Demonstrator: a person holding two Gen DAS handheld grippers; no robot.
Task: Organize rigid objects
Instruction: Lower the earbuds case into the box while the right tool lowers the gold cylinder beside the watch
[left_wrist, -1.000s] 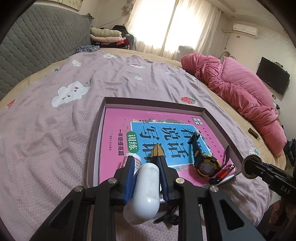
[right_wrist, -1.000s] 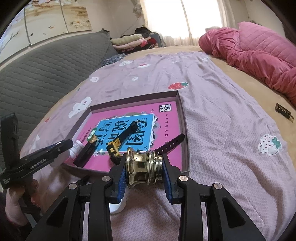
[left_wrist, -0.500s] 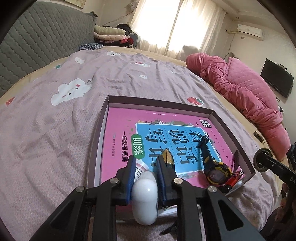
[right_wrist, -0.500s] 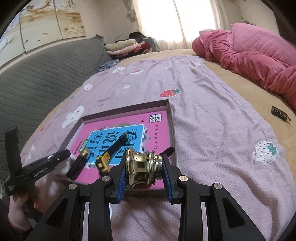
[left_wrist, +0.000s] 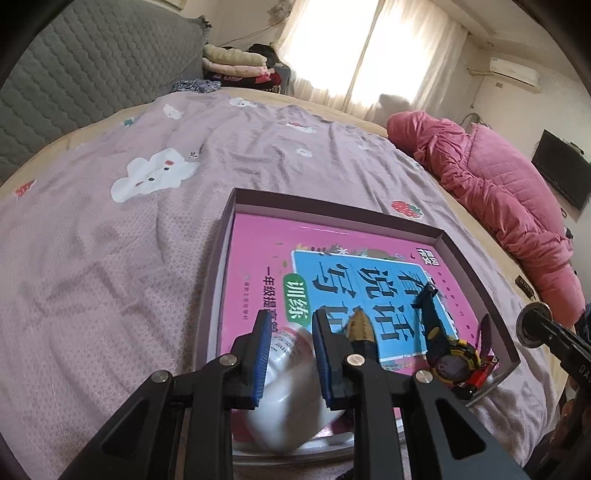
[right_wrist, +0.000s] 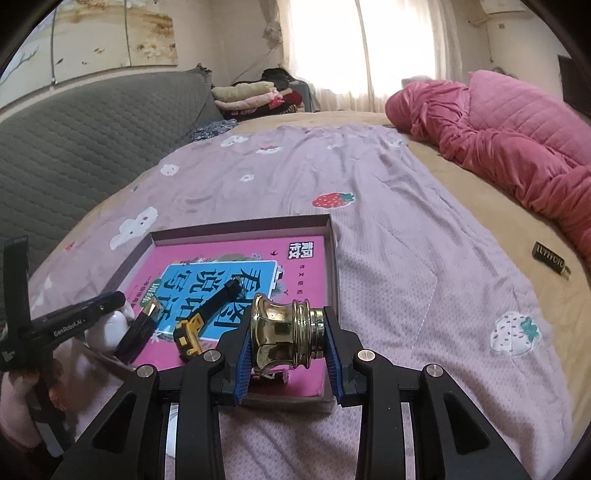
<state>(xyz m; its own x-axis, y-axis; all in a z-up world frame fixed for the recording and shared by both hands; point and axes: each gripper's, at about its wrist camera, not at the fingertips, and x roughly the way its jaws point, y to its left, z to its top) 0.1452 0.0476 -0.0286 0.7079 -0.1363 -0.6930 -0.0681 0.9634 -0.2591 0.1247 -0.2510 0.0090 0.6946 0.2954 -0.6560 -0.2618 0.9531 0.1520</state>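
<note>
White bottle blurred, lower end hidden behind left tool; label text unreadable.

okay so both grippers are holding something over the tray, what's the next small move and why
Probably lower the left gripper a little and release the white bottle onto the pink book in the tray; the bottle already hangs over the tray's near edge, clear of the watch.

Black gripper frames, blue ribbed jaws, silver screws; white "GenRobot.AI" lettering.

Backlit window glare, fisheye-warped edges
</note>
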